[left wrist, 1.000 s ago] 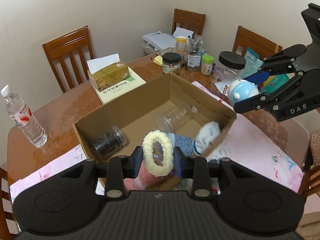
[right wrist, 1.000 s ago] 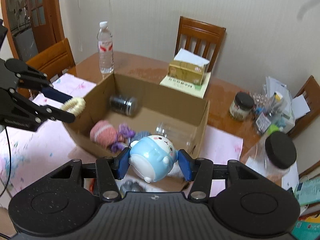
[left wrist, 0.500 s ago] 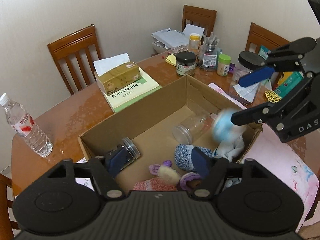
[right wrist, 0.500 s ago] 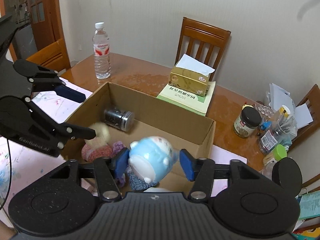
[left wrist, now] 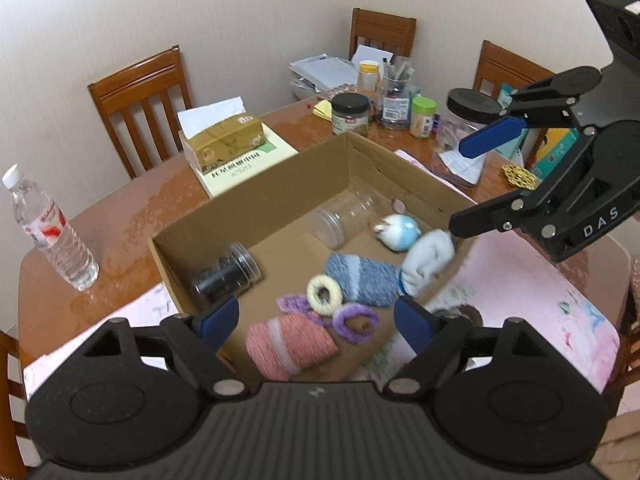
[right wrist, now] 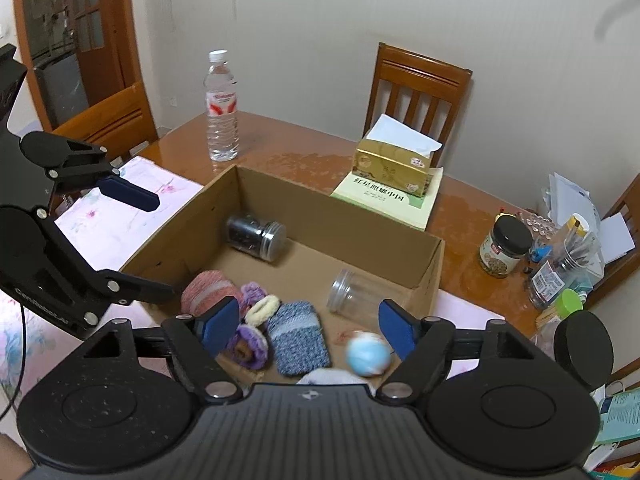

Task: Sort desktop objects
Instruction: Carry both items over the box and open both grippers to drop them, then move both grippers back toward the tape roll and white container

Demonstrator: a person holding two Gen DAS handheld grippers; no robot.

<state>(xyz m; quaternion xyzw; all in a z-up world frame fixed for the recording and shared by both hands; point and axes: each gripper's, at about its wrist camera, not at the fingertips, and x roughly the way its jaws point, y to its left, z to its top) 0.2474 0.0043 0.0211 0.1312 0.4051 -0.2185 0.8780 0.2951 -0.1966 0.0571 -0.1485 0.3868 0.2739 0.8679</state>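
Note:
An open cardboard box (left wrist: 248, 200) sits on the wooden table. My left gripper (left wrist: 316, 318) hangs over its near edge, jaws opening, with nothing pressed between them. The cream scrunchie (left wrist: 324, 295) lies loose on the box floor beside a purple scrunchie (left wrist: 356, 322), a pink sock roll (left wrist: 290, 346) and a blue sock (left wrist: 360, 280). My right gripper (right wrist: 307, 324) is over the box's other side, jaws opening too. Below it the round blue toy (right wrist: 367, 354), blurred, is down in the box, near a clear jar (right wrist: 354, 292). Each view shows the other gripper (left wrist: 476, 180) (right wrist: 148, 244) at its side.
A dark jar (left wrist: 226, 274) and a white sock (left wrist: 426, 260) also lie in the box. Around it stand a water bottle (left wrist: 52, 232), a tissue box (left wrist: 224, 146) on a book, and jars with a pen holder (left wrist: 394, 96). Wooden chairs ring the table; a pink cloth (left wrist: 520, 300) covers its near side.
Both grippers went from shut to open. The cream scrunchie left the left jaws and the blue toy left the right jaws; both now lie in the box.

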